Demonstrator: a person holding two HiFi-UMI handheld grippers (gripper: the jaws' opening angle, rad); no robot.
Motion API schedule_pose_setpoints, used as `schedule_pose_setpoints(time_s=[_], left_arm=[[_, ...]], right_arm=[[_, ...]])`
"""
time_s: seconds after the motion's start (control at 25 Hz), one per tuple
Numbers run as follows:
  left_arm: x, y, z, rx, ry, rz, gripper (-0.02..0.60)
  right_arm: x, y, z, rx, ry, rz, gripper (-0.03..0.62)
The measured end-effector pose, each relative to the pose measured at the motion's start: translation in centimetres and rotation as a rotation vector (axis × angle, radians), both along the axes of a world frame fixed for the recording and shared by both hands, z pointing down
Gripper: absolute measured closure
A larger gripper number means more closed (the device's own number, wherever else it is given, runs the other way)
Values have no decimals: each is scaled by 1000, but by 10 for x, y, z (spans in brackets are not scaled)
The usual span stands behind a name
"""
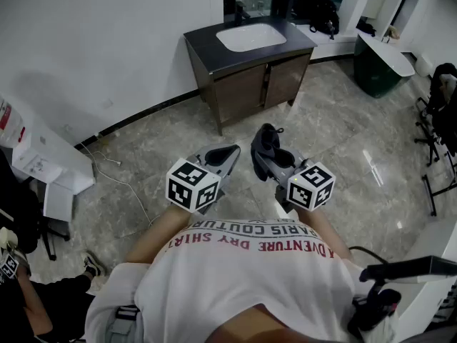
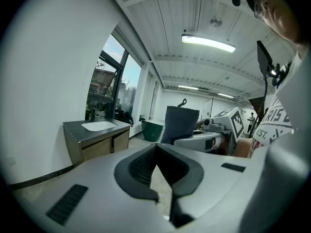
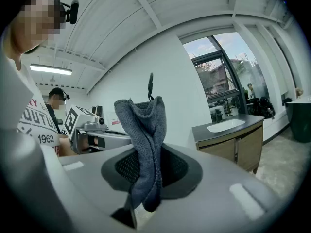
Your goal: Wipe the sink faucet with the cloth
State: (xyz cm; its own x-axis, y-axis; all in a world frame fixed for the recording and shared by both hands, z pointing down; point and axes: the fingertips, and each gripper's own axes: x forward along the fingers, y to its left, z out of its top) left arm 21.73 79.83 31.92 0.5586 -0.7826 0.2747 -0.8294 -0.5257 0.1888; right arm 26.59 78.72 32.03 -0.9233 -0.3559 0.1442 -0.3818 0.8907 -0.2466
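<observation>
The person stands on a marbled stone floor [image 1: 171, 131], well apart from the sink [image 1: 251, 36], and holds both tools out in front of a white printed T-shirt [image 1: 243, 277]. The right hand-held gripper [image 1: 267, 157] is clenched on the cloth [image 1: 265, 141], a dark grey knitted piece. In the right gripper view the cloth [image 3: 144, 130] is pinched between the black ribbed pads of that gripper [image 3: 145, 181]; it stands up above them in a crumpled fold, with a thin loop sticking out at the top and a short end hanging below the pinch. The left hand-held gripper [image 1: 228, 153] sits just beside the right one, level with it. In its own view this gripper [image 2: 156, 166] has its jaws drawn together to a thin slit, with nothing between them. That view also catches the cloth [image 2: 181, 124] upright in the neighbouring tool. Each gripper carries a marker cube nearest the body, one on the left [image 1: 191, 184] and one on the right [image 1: 312, 186]. The sink is a white oval basin set into a dark-topped table [image 1: 207, 48] with wooden doors, which stands against the white wall below a mirror. The faucet is too small and dark to pick out. A green tub [image 1: 378, 66] stands on the floor to the right of the table.
</observation>
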Motion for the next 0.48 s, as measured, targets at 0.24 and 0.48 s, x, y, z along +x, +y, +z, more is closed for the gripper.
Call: schedule_pose_setpoints(time_s=[0.24,0.48], left_arm=[[-1,-1,0,-2,-1,5,580],[2,-6,4,-11,1,8,580]], right_arm=[[0,-1,-1,1,2,7,514],[-1,-2,2,13,2,-8,514]])
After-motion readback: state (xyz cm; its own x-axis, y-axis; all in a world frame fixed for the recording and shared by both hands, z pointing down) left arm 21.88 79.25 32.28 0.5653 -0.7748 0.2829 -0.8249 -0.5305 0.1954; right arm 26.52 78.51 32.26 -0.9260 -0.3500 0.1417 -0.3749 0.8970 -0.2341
